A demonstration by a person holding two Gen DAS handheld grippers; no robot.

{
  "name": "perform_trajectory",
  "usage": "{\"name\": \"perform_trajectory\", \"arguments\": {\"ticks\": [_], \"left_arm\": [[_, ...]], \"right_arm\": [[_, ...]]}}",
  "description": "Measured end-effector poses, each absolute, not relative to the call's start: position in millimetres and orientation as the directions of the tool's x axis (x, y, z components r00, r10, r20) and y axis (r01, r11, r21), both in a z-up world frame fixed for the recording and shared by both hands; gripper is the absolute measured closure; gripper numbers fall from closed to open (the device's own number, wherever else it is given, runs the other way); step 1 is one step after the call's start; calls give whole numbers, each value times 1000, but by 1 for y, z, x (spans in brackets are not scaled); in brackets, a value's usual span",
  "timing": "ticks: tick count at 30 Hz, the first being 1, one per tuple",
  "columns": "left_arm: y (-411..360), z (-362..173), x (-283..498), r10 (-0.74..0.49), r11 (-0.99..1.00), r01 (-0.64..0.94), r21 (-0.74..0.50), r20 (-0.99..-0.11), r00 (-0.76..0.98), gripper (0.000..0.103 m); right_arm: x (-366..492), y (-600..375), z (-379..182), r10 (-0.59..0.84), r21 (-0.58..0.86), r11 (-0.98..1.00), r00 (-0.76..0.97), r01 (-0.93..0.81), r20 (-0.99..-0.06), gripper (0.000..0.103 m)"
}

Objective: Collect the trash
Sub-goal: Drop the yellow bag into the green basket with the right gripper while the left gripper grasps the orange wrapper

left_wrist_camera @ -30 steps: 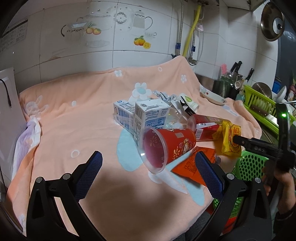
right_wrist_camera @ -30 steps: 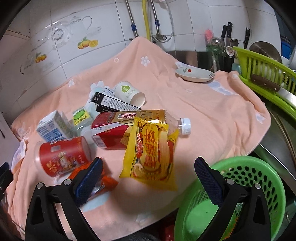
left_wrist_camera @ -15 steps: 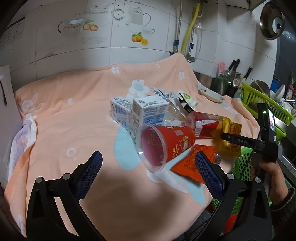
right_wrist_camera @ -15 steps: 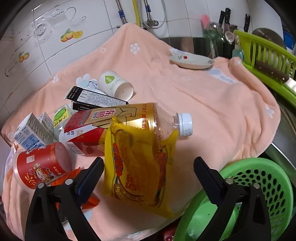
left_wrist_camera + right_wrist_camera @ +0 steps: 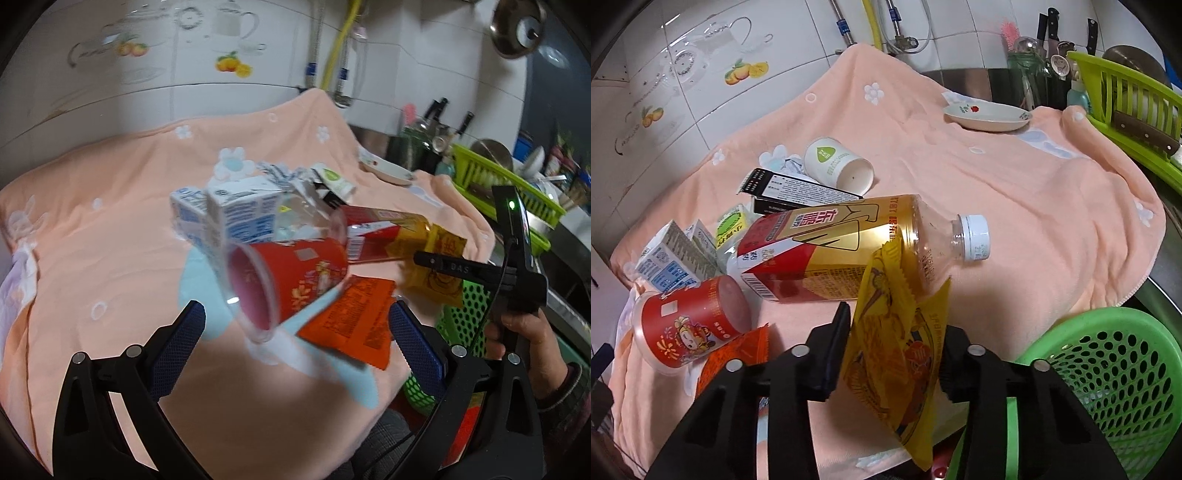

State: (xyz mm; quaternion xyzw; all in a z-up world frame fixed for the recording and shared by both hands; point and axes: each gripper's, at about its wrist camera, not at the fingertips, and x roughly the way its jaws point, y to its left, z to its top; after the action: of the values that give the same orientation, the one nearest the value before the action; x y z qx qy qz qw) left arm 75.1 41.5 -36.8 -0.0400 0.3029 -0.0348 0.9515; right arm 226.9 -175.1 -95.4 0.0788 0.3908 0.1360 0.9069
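Observation:
My right gripper (image 5: pixel 892 341) is shut on a yellow snack wrapper (image 5: pixel 897 354), crumpled between its jaws at the table's near edge; the wrapper also shows in the left wrist view (image 5: pixel 439 266). Behind it lies a plastic bottle with a red and gold label (image 5: pixel 842 247). A red cup (image 5: pixel 291 284) lies on its side, with an orange wrapper (image 5: pixel 354 321) beside it. My left gripper (image 5: pixel 295 339) is open and empty, just in front of the red cup. A green mesh basket (image 5: pixel 1108 369) stands below the table edge at the right.
Milk cartons (image 5: pixel 229 221), a black box (image 5: pixel 798 192) and a white paper cup (image 5: pixel 838 166) lie on the peach blanket (image 5: pixel 1015 192). A small dish (image 5: pixel 988 116) sits at the back. A green dish rack (image 5: pixel 1126 118) and knives are at the right.
My right gripper moved forward onto the yellow wrapper and closed on it, crumpling it. My left gripper moved a little closer to the red cup, still open.

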Motion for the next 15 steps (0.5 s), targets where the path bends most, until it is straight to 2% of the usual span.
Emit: {"name": "perform_trajectory", "arguments": {"ticks": [11,15], "left_arm": [[3,-50,101,-202,977,196,-77,-613,764,18],[-13,-58,112,-210,968,249,-28,-631,747,18]], "right_arm": [[186,-199,-78,291,223,956,708,-191,-643,68],[165,-214,-76,263,202,964,724,-173,-637,68]]}}
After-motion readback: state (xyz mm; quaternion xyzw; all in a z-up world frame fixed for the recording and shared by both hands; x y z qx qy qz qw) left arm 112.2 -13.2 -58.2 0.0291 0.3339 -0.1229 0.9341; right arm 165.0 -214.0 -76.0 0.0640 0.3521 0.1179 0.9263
